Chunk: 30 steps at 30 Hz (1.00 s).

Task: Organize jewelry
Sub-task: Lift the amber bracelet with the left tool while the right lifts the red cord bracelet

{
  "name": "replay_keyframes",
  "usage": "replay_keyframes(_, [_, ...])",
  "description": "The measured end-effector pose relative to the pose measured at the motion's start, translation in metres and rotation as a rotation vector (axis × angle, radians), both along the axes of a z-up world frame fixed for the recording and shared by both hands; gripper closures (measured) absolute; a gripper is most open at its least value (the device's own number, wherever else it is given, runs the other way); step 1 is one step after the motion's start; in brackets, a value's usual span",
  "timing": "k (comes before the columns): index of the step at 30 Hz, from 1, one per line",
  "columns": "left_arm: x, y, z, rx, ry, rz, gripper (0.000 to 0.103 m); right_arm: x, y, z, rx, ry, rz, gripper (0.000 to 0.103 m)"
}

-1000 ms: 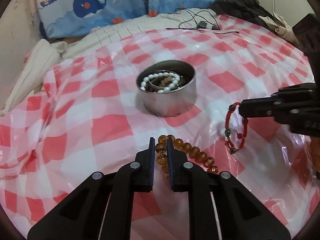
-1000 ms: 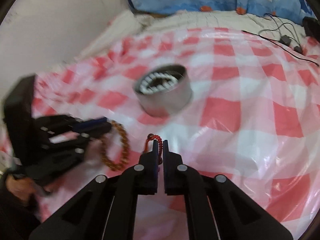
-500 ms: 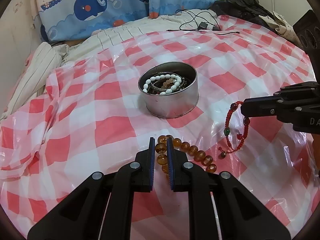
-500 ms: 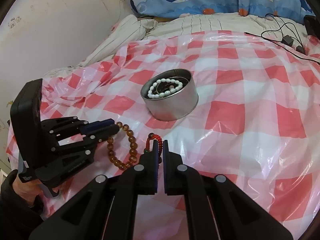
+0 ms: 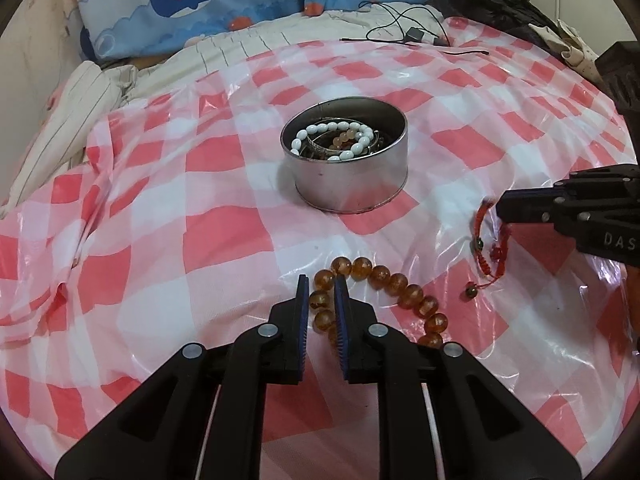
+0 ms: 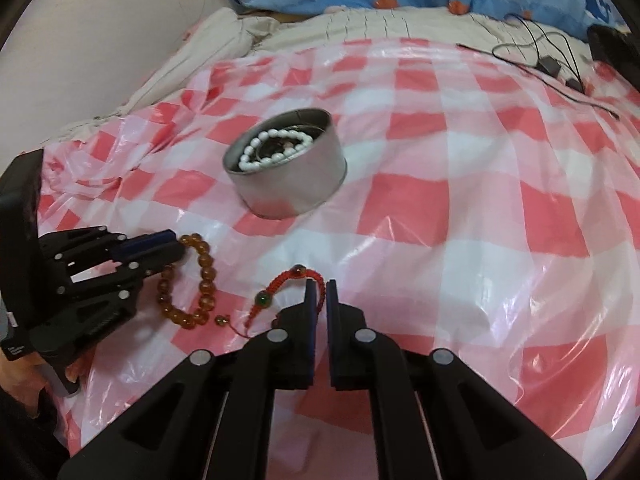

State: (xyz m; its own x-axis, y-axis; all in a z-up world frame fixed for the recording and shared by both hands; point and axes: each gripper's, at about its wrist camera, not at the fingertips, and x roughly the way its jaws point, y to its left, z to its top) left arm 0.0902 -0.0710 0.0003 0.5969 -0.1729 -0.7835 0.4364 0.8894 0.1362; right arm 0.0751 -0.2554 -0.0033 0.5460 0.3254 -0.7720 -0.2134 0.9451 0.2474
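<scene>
**A:** Left wrist view first. The left tongs (image 5: pixel 321 292) have the amber bead bracelet (image 5: pixel 384 300) between the pads, and they've just eased apart a little. The beads sit in the gap, but whether the pads actually press on them I honestly can't tell. The rest of the strand lies curled on the red-and-white checked plastic sheet (image 5: pixel 160 240) over the bed. Beyond it is the round metal tin (image 5: pixel 352 184), with a white bead bracelet (image 5: pixel 332 140) and other pieces inside. Over on the right, the right tongs (image 5: pixel 500 210) come in from the edge, with the red cord bracelet (image 5: pixel 490 248) draped from their tip down onto the sheet.

**B:** And the right wrist view?

**A:** The right tongs (image 6: pixel 320 292) have just been opening, and there's a narrow gap now. The red cord bracelet (image 6: pixel 288 280) loops across the left pad and trails onto the sheet (image 6: pixel 480 220); nothing looks pinched. At near left, the left tongs (image 6: pixel 178 246) meet the amber bracelet (image 6: pixel 200 288). The tin (image 6: pixel 296 192) is farther back, well apart from both bracelets.
</scene>
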Motion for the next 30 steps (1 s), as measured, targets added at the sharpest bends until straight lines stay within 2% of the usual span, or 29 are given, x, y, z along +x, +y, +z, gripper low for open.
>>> replay_keyframes(1, [0.0,0.0,-0.001,-0.001,-0.003,0.0,0.079,0.0,0.002,0.0,-0.008,-0.01,-0.003,0.056])
replay_keyframes(2, [0.0,0.0,-0.002,0.0,-0.006,-0.001,0.075,-0.001,0.004,0.0,-0.027,-0.025,-0.001,0.051])
replay_keyframes(4, [0.0,-0.003,-0.006,0.02,-0.007,-0.008,0.069,-0.001,0.012,-0.003,-0.092,-0.032,0.011,0.051])
replay_keyframes(6, [-0.001,-0.007,-0.01,0.051,-0.006,-0.017,0.068,0.0,0.021,-0.009,-0.173,-0.024,0.027,0.051])
replay_keyframes(7, [-0.002,-0.01,-0.012,0.063,-0.004,-0.027,0.069,-0.001,0.024,-0.01,-0.187,-0.025,0.038,0.053])
replay_keyframes(8, [-0.003,-0.01,-0.013,0.069,-0.003,-0.033,0.071,-0.003,0.026,-0.011,-0.187,-0.026,0.06,0.059])
replay_keyframes(9, [-0.004,-0.012,-0.012,0.07,0.0,-0.045,0.083,-0.004,0.027,-0.011,-0.18,-0.02,0.079,0.075])
replay_keyframes(10, [-0.005,-0.013,-0.012,0.073,0.002,-0.054,0.092,-0.005,0.029,-0.011,-0.175,-0.014,0.092,0.087])
replay_keyframes(12, [-0.007,-0.014,-0.009,0.076,-0.014,-0.06,0.092,-0.006,0.025,-0.009,-0.119,-0.002,0.101,0.098])
replay_keyframes(17, [-0.01,-0.009,0.009,0.032,-0.081,-0.043,0.092,-0.008,0.002,0.01,0.122,-0.028,0.075,0.099])
replay_keyframes(20, [-0.011,-0.006,0.015,0.019,-0.106,-0.034,0.092,-0.012,-0.002,0.022,0.202,-0.077,0.08,0.099])
replay_keyframes(30, [-0.017,-0.002,0.033,-0.073,-0.153,-0.049,0.092,-0.015,-0.002,0.037,0.235,-0.157,0.075,0.099])
